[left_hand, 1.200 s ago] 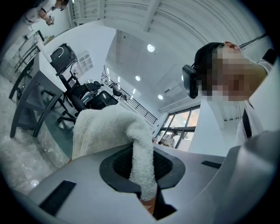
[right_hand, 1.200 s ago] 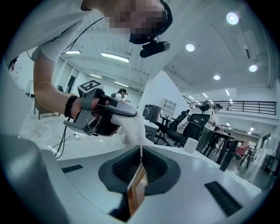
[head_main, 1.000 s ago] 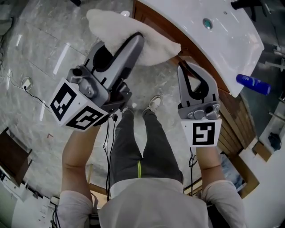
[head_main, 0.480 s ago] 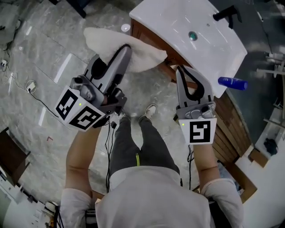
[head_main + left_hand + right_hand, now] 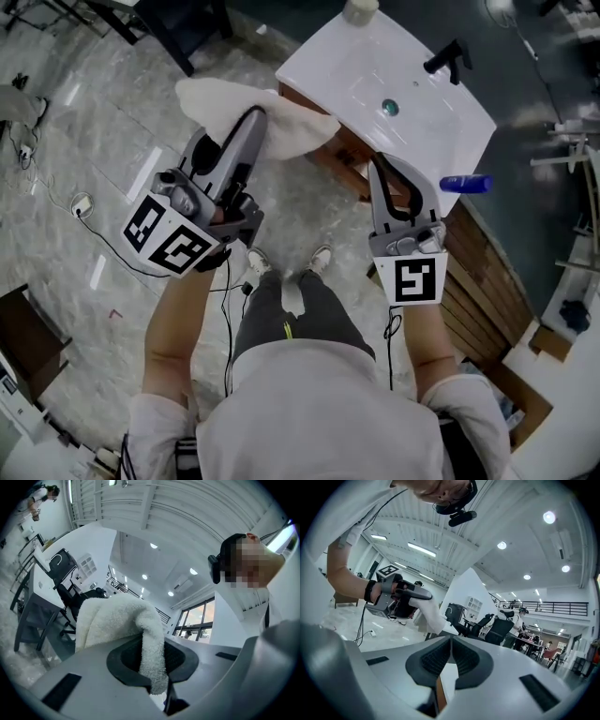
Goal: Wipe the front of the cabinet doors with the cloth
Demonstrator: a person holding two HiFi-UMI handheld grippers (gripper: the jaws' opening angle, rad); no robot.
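Left gripper (image 5: 255, 122) is closed on the cloth (image 5: 298, 127). In the left gripper view, its jaws pinch one narrow fold of white towelling, and the rest is heaped over the upper jaw and hangs past the tips. You hold the cloth in the air on the far left side of the scene, with its right edge just beside the corner of the white basin (image 5: 375, 70) and above the wooden cabinet doors (image 5: 349, 161). Whether it touches the wood cannot be determined from these views. Right gripper (image 5: 377, 164) has its jaws together with nothing between them, and sits just right of the cloth, near the cabinet front. Treat the cloth as light, soft and limp. It will probably sag, fold over itself and trail rather than keep a flat face. The looped pile should catch well on the ribbed pads, so slipping is unlikely. Take hold deep in a bunched fold rather than at an edge. Keep a thick wad ahead of the jaw tips so that only fabric meets the door.
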